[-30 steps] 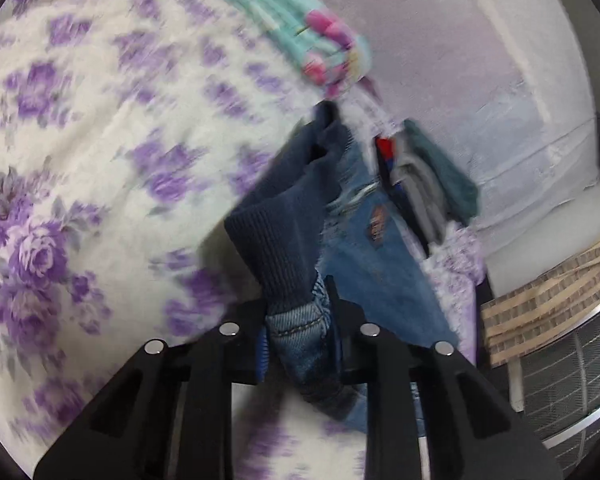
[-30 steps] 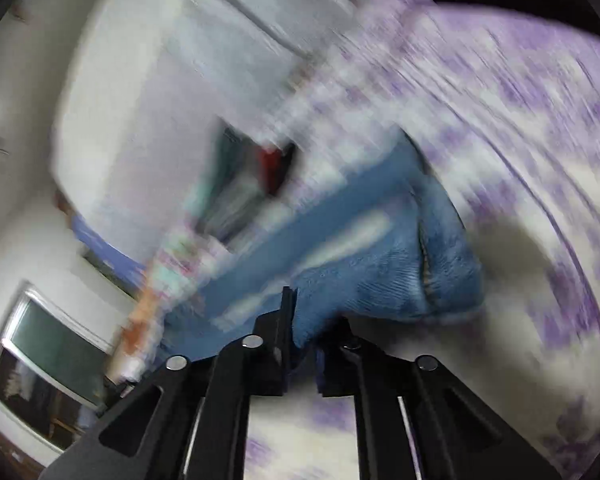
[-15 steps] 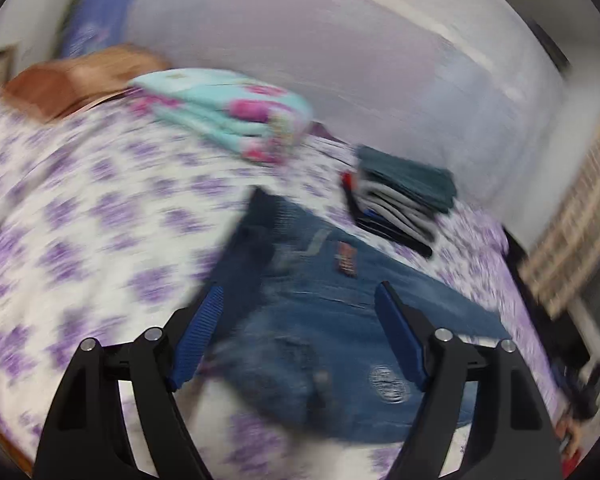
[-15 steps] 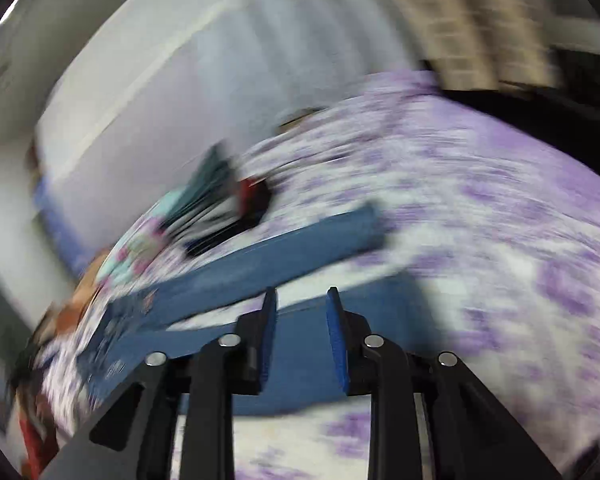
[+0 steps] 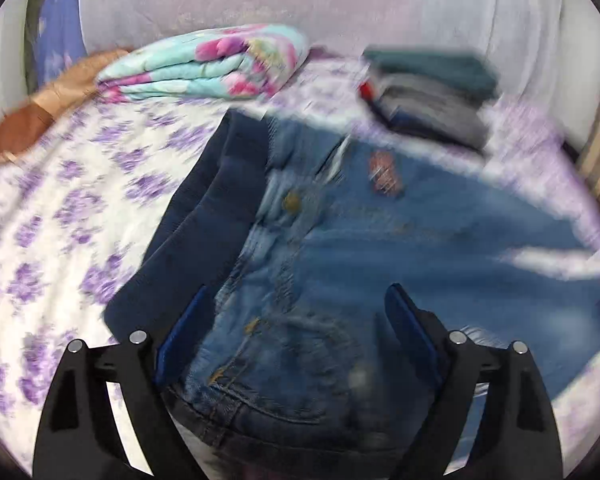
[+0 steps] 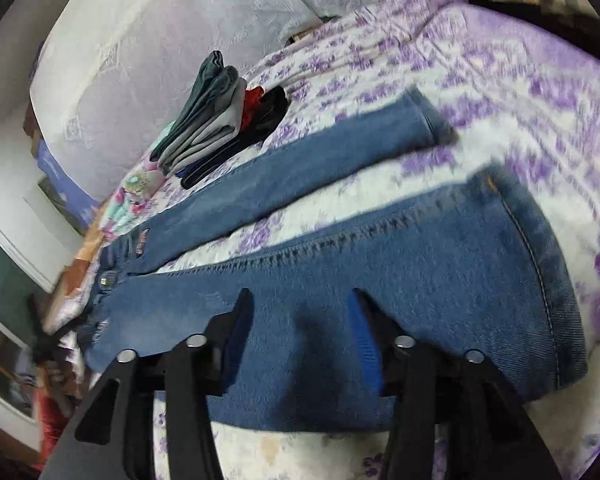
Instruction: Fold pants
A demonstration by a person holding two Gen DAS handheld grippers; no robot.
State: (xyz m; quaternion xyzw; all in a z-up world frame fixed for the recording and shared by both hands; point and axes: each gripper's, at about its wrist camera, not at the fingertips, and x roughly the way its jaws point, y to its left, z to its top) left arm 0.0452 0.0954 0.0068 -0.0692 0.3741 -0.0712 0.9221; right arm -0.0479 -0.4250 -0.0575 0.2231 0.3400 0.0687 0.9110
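Note:
Blue jeans (image 5: 340, 240) lie spread flat on the purple-flowered bedspread (image 5: 60, 200), front up, with a dark blue ribbed waistband (image 5: 204, 216) at the left. My left gripper (image 5: 296, 320) is open and empty, just above the waist end. In the right wrist view the jeans (image 6: 380, 280) show both legs stretched apart, the near leg hem (image 6: 540, 280) at the right. My right gripper (image 6: 300, 320) is open and empty over the near leg.
A stack of folded clothes (image 5: 432, 92) sits beyond the jeans by the wall; it also shows in the right wrist view (image 6: 216, 116). A folded turquoise flowered blanket (image 5: 208, 64) and an orange pillow (image 5: 40, 112) lie at the bed's far left.
Both grippers were shut on the jeans a second ago. They have let go and opened, and the jeans now lie flat on the bed.

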